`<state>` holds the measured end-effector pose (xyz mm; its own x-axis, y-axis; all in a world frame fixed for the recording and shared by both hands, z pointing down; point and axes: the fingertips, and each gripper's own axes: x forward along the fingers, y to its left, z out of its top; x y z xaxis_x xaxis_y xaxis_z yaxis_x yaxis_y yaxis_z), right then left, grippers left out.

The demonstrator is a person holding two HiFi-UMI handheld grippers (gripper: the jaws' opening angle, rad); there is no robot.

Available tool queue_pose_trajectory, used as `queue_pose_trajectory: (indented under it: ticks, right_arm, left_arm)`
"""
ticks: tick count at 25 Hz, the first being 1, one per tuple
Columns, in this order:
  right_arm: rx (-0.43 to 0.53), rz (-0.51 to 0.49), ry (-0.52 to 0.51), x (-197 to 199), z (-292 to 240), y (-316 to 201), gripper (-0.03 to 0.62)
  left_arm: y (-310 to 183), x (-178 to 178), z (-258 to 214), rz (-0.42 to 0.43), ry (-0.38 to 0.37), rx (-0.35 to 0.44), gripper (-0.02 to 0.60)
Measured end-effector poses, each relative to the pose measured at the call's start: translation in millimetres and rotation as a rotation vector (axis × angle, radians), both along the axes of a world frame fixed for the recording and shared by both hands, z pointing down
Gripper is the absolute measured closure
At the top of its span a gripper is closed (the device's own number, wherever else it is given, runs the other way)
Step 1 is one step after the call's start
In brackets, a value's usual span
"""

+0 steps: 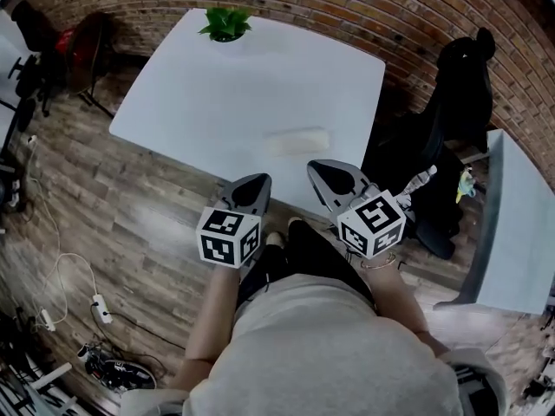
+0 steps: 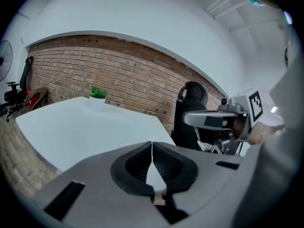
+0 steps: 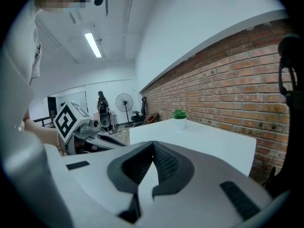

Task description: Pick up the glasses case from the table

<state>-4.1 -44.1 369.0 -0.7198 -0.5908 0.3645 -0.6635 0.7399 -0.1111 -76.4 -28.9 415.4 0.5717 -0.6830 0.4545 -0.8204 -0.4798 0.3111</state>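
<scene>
A pale, whitish glasses case [image 1: 297, 140] lies near the front edge of the white table [image 1: 225, 85] in the head view. My left gripper [image 1: 251, 183] hovers just short of that edge, left of the case, jaws shut and empty. My right gripper [image 1: 323, 168] reaches over the edge just below and right of the case, also shut with nothing in it. In the left gripper view the closed jaws [image 2: 152, 144] point across the table, with the right gripper [image 2: 209, 120] at the right. The right gripper view shows its own closed jaws [image 3: 153, 144] and the left gripper [image 3: 95, 127]; the case is hidden in both gripper views.
A small green potted plant [image 1: 225, 24] stands at the table's far edge. A black office chair draped with dark clothing [image 1: 455, 120] stands right of the table, beside another white table [image 1: 520, 224]. Cables and a power strip [image 1: 100, 306] lie on the wooden floor at left.
</scene>
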Motion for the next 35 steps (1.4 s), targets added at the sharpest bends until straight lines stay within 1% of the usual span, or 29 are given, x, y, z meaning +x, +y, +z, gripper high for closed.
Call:
queue_pose_trajectory:
  ticks: [6,9,14,19,22,25,29,33,35]
  right_arm:
    - [-0.033,-0.091,0.062,0,20,-19,0.594]
    - [-0.035,-0.152,0.116,0,31,-28,0.59]
    - [-0.032,-0.289,0.206,-8,46,-44,0.543]
    - [0.011,-0.428,0.361,-13,71,-59,0.455]
    - [0.028,-0.509,0.426,-17,89,-67,0.416]
    - [0.022,-0.584,0.481,-21,111,-75,0.383]
    - [0.009,-0.649,0.552,-24,141,-79,0.35]
    - [0.012,-0.702,0.603,-32,165,-86,0.302]
    - [0.026,-0.734,0.645,-35,180,-91,0.292]
  left_arm:
    - [-11,1,6,-0.046,0.007,-0.028,0.574]
    - [-17,3,16,-0.065,0.002,-0.057,0.574]
    - [-26,3,29,-0.114,0.008,-0.109,0.574]
    - [-37,1,46,-0.137,0.0,-0.138,0.574]
    - [-44,-4,57,-0.169,-0.005,-0.152,0.574]
    - [-48,-6,69,-0.186,0.006,-0.173,0.574]
    - [-48,-2,87,-0.172,0.0,-0.186,0.574]
    - [-51,-8,101,-0.187,0.018,-0.199,0.574]
    - [-55,-12,108,-0.195,0.029,-0.21,0.574]
